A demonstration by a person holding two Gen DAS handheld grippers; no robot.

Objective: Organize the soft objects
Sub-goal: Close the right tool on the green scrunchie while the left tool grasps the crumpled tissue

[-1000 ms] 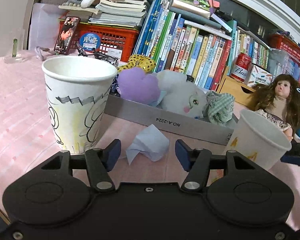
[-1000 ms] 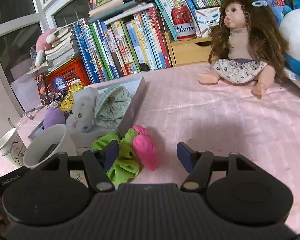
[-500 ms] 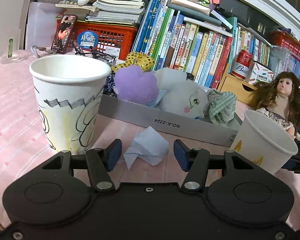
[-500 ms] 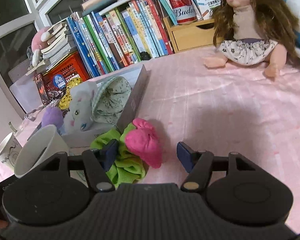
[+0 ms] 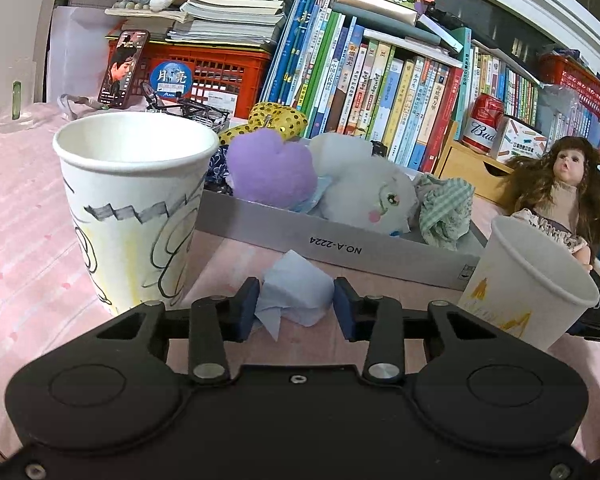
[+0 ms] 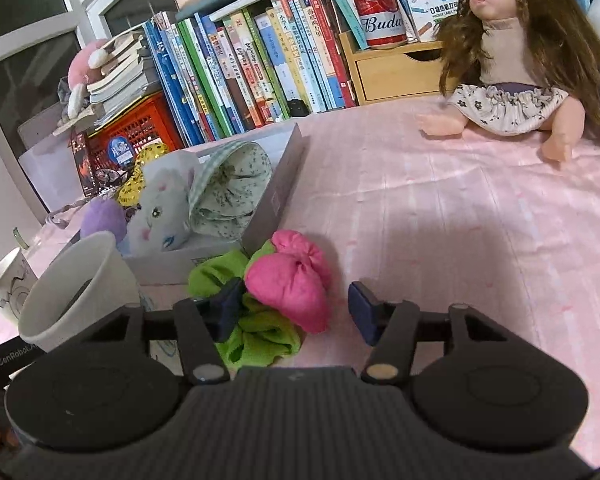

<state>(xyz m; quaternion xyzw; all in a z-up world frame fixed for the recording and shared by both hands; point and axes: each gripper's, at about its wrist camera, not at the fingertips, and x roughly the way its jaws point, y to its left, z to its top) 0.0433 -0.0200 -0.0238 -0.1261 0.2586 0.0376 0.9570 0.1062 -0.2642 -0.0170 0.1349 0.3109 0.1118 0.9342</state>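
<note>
**Soft items on the pink worktop: my two sets of jaws**

Left gripper [image 5: 294, 306]: my jaws are closing around a crumpled pale-blue tissue [image 5: 294, 294] that lies on the pink worktop [image 5: 20, 240]. Both blue pads appear to touch its sides, left and right (how firmly they press, I cannot tell). A drawn-on paper cup [image 5: 134, 208] stands upright just left of the jaws; a second paper cup [image 5: 528, 280] leans at the right.

Right gripper [image 6: 296, 308]: my jaws are closing here too, with a pink cloth bundle [image 6: 292, 280] between them. The left pad sits against the bundle and the green cloth [image 6: 260, 332] bunched beneath it; the right pad stands clear of the pink, with a gap showing.

Grey box [image 5: 340, 244], just beyond the tissue and next to the green cloth: it holds a purple plush heart [image 5: 270, 168], a white plush animal [image 5: 364, 192] and a green checked fabric piece [image 5: 444, 208], packed side by side.

Background: a doll [image 6: 512, 60] sits on the worktop, well apart from the box; a row of books [image 5: 380, 92] stands behind.
</note>
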